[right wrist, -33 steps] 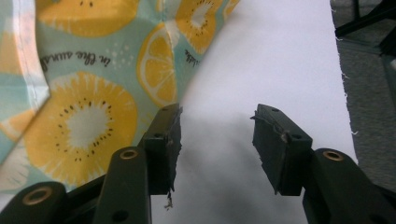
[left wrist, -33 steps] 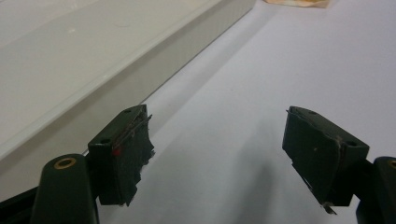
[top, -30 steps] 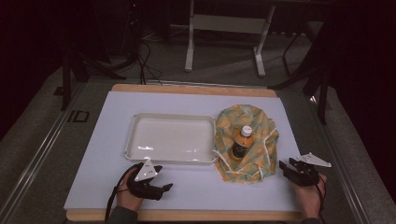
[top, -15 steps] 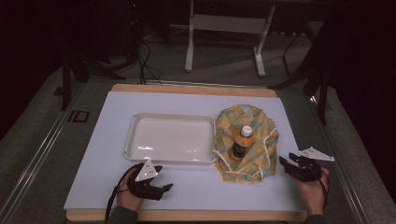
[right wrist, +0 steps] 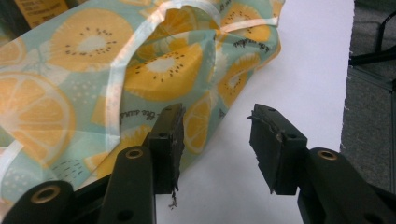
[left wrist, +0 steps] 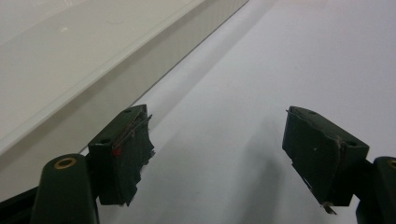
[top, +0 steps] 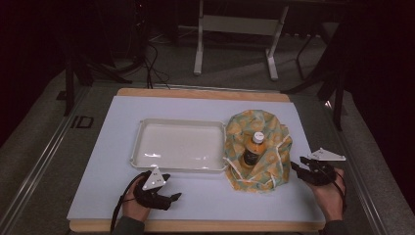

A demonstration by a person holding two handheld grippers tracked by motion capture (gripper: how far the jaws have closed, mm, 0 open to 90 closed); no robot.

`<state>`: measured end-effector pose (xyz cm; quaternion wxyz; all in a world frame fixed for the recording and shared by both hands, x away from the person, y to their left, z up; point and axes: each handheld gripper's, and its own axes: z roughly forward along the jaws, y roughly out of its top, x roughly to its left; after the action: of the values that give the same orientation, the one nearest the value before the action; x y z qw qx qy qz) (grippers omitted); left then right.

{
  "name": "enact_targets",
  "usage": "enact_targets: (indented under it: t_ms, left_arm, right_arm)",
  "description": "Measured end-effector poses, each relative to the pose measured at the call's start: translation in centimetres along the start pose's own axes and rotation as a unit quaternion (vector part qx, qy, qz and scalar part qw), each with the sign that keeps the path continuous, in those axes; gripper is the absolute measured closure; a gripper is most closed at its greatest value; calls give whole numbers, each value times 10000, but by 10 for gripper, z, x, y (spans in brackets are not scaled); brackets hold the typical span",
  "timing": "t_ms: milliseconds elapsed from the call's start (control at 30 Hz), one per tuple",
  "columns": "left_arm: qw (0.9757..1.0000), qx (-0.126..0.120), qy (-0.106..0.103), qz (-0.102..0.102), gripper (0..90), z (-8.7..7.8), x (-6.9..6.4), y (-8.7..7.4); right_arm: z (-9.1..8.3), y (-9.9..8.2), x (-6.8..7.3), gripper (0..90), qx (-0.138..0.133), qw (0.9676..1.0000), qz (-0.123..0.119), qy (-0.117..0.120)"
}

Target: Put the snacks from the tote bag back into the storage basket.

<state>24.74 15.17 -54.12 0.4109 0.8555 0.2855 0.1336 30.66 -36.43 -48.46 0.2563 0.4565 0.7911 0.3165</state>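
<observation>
The work in hand looks to be the fruit-print bag point(top: 259, 147), which lies open on the right half of the counter point(top: 195, 205) with a bottle point(top: 253, 150) lying in its mouth, cap pointing away from the person. The bag sits just right of the white tray point(top: 178, 145), its edge touching or nearly touching the tray's rim.

The relation that counts — the bag lies to the left of the right tongs point(top: 304, 171), close by, with only a narrow strip of bare counter between them. In the right gripper view the cloth and its pale drawstring point(right wrist: 112, 93) run up past the left jaw, while the gap between the jaws looks mostly onto white counter; nothing is pinched. These tongs point(right wrist: 216, 140) are partly spread and have just been narrowing, with no cloth between the pads.

The left tongs point(top: 169, 196) rest low on the counter in front of the tray, well apart from the bag. In the left gripper view the tongs point(left wrist: 217, 140) stand wide apart and empty, the tray wall point(left wrist: 140, 60) slanting by on one side.

So the right hand is plainly the nearer — a short reach leftward should bring the bag's near edge or its drawstring between the pads.
</observation>
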Motion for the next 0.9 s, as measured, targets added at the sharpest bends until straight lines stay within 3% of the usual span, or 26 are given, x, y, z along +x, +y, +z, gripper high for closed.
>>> enact_targets:
  t_ms: [567,900]
  left_arm:
    - [10000,-5,-2,2,235,0,0,0]
    - [10000,-7,-19,7,235,0,0,0]
  right_arm:
    - [-8,20,2,580,230,9986,-456,126]
    - [-15,29,11,595,418,9951,-873,221]
